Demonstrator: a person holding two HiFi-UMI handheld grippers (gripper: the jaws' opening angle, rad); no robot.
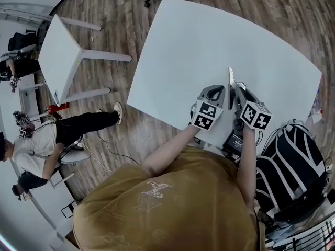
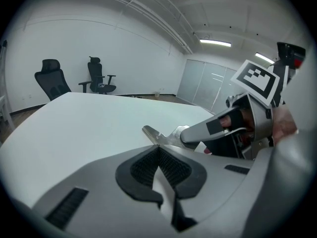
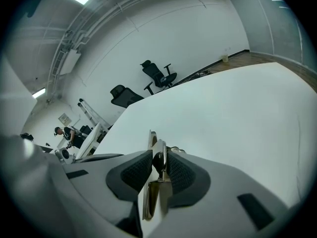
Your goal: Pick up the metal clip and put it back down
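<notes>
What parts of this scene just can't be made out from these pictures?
Head view: most of the metal clip; the left gripper and right gripper cover all but a thin end.
Left gripper view: whether its tips touch the clip; the gripper's own body hides the spot.
Right gripper view: whether the clip rests on the table; the gripper's body blocks underneath.

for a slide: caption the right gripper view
The right gripper holds the metal clip between its pads, white table beyond

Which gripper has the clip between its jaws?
The right gripper: the metal clip is gripped between its jaws. The left gripper has its jaws together, with nothing between them.
</notes>
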